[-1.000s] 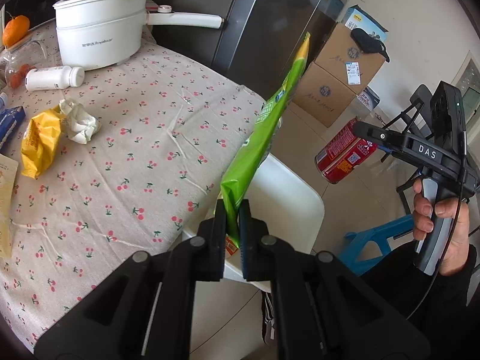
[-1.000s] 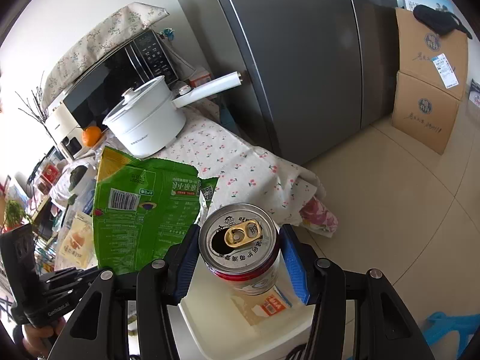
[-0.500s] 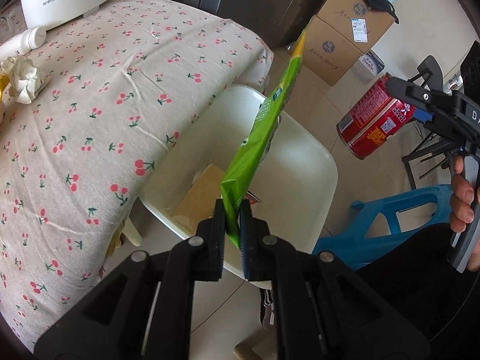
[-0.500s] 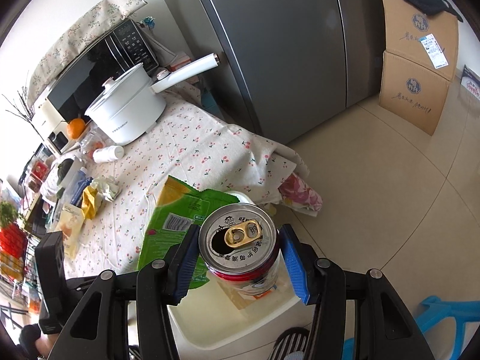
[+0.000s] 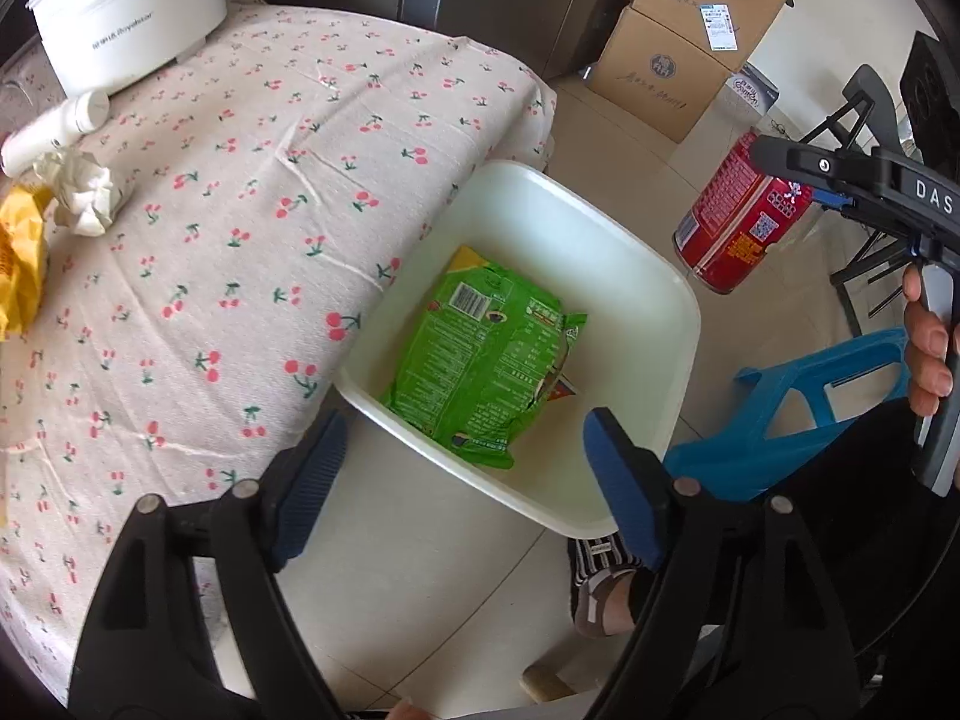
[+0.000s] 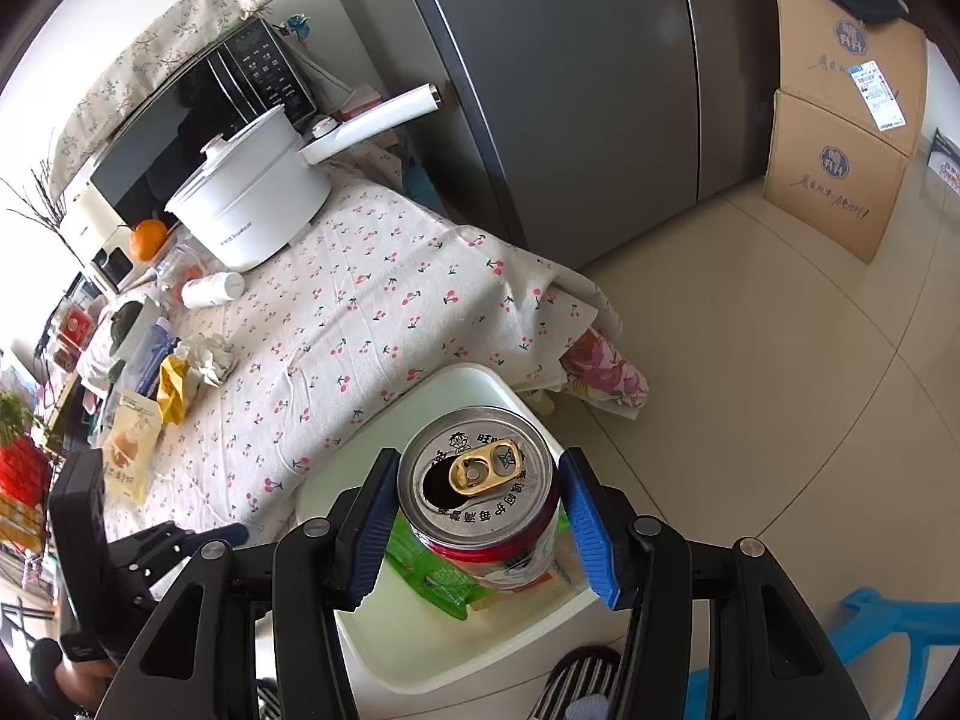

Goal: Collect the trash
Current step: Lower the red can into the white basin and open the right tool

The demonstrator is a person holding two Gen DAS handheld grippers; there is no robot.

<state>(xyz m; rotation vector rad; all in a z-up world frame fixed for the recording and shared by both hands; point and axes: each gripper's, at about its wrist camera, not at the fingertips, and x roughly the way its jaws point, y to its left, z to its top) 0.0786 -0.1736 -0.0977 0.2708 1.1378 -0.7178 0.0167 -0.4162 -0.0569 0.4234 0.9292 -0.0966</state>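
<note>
While the left gripper (image 5: 465,474) hangs with fingers spread, just opened and empty, the green snack bag (image 5: 480,354) lies below them in the white bin (image 5: 678,300) beside the worktop (image 5: 240,210). Only the right wrist view shows the right gripper (image 6: 480,516) pinching the red can (image 6: 480,492) by its sides.

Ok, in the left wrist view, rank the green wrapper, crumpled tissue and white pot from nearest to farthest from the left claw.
1. Green wrapper, in the white bin just ahead of the open left claw.
2. Crumpled tissue, left on the tablecloth.
3. White pot, far upper left.
</note>
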